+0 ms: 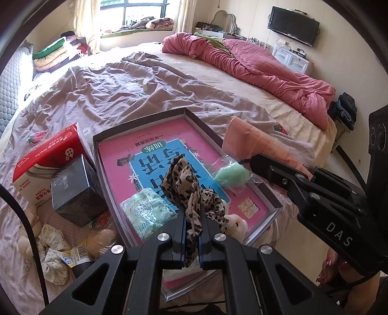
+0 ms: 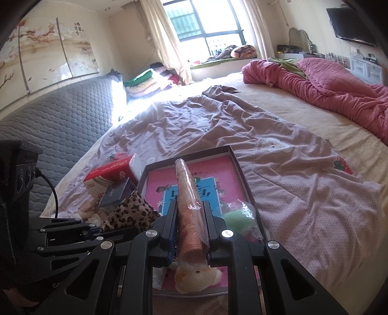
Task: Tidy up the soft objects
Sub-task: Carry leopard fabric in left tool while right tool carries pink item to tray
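Left wrist view: the left hand-held gripper (image 1: 191, 232) is clamped on a leopard-print scarf (image 1: 186, 189) above the shallow box (image 1: 274, 206), likely to drop it in. The right hand-held gripper (image 2: 189, 213) pinches a wrapped peach cloth (image 2: 188, 193) over it too. Everything sits on a rumpled bed (image 2: 291, 181) in a sunlit bedroom.

— From where is the scene seen in the left wrist view?

— It is seen from just behind the left gripper (image 1: 191, 218), angled steeply down along its fingers at the shallow box (image 1: 143, 118) on the bed (image 1: 194, 72), which is viewed at close range; the right gripper (image 1: 252, 162) is caught at the right edge.

— And in the right wrist view?

— A shallower angle is taken from behind the right gripper (image 2: 189, 206), further right, with the window (image 2: 203, 24) faced across the bed (image 2: 303, 181). The box (image 2: 232, 155), the bed and the window (image 1: 135, 12) are shared by both views.
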Demonstrator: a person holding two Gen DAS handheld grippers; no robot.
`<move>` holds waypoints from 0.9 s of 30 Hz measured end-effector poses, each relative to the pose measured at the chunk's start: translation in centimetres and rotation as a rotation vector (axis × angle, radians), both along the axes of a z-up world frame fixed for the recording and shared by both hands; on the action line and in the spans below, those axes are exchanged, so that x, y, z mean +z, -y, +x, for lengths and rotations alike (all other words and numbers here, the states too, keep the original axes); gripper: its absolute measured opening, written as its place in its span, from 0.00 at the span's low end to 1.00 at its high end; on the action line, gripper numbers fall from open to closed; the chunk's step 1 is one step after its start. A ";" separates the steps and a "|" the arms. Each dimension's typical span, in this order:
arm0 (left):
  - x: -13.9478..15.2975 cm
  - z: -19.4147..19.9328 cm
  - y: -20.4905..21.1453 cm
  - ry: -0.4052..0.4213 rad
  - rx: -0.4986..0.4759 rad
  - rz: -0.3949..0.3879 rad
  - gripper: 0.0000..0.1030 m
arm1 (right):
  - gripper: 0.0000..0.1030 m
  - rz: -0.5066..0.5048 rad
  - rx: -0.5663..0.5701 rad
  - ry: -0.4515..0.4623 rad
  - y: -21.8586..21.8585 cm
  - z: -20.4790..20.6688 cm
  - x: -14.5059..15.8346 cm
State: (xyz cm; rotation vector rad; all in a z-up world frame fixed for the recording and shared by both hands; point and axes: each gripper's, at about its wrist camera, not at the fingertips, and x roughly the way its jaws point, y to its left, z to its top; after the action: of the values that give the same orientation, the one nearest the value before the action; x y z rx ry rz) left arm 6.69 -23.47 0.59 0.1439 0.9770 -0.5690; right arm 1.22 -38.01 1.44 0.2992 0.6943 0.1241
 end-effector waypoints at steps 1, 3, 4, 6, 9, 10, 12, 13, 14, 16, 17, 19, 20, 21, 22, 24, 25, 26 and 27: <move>-0.2 0.0 0.1 -0.003 -0.002 0.003 0.07 | 0.18 0.001 -0.002 -0.004 0.1 0.1 -0.2; -0.5 0.1 0.3 -0.009 -0.005 0.005 0.07 | 0.18 0.005 -0.003 -0.010 0.2 0.2 -0.5; -0.6 0.2 0.3 -0.012 -0.006 0.005 0.07 | 0.18 0.004 -0.003 -0.013 0.2 0.2 -0.6; -0.9 0.3 0.4 -0.017 -0.006 0.006 0.07 | 0.18 0.002 -0.002 -0.017 0.2 0.3 -0.8; -1.2 0.3 0.5 -0.023 -0.007 0.008 0.07 | 0.18 0.000 -0.001 -0.025 0.2 0.4 -1.2; -1.3 0.3 0.4 -0.024 -0.007 0.008 0.07 | 0.18 -0.002 -0.001 -0.027 0.2 0.5 -1.4; -1.3 0.4 0.3 -0.026 -0.004 0.004 0.07 | 0.18 -0.003 -0.001 -0.032 0.2 0.6 -1.7; -1.4 0.5 0.3 -0.028 -0.003 0.003 0.07 | 0.18 -0.004 0.000 -0.036 0.2 0.6 -1.9; -1.4 0.5 0.3 -0.029 -0.002 0.003 0.07 | 0.18 -0.006 0.000 -0.041 0.2 0.8 -2.0; -1.6 0.5 0.2 -0.032 -0.001 0.002 0.07 | 0.18 -0.014 0.002 -0.049 0.2 0.9 -2.4; -1.6 0.6 0.2 -0.032 -0.001 0.002 0.07 | 0.18 -0.017 0.002 -0.053 0.2 0.9 -2.6; -1.6 0.6 0.2 -0.032 0.001 0.002 0.07 | 0.18 -0.021 0.005 -0.059 0.2 1.0 -2.9; -1.7 0.6 0.1 -0.033 0.002 0.000 0.07 | 0.18 -0.023 0.006 -0.062 0.1 1.1 -3.1; -1.7 0.6 0.1 -0.033 0.003 -0.002 0.07 | 0.18 -0.026 0.008 -0.065 0.1 1.1 -3.2; -1.7 0.7 0.1 -0.032 0.005 -0.002 0.07 | 0.18 -0.029 0.009 -0.067 0.0 1.2 -3.3; -1.7 0.7 0.0 -0.033 0.005 -0.002 0.07 | 0.18 -0.032 0.012 -0.074 0.0 1.4 -3.6; -1.7 0.7 0.0 -0.032 0.006 -0.002 0.07 | 0.18 -0.035 0.012 -0.077 -0.1 1.4 -3.8; -1.8 0.8 0.0 -0.033 0.008 -0.004 0.07 | 0.18 -0.037 0.012 -0.079 -0.2 1.5 -3.9; -1.8 0.8 -0.1 -0.033 0.009 -0.005 0.07 | 0.18 -0.038 0.013 -0.080 -0.2 1.6 -4.0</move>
State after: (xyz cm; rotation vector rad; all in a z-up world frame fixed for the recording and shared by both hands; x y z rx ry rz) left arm 7.51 -23.34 -1.22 0.1254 1.0075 -0.5668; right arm 2.78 -37.84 -2.55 0.2640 0.7771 0.1112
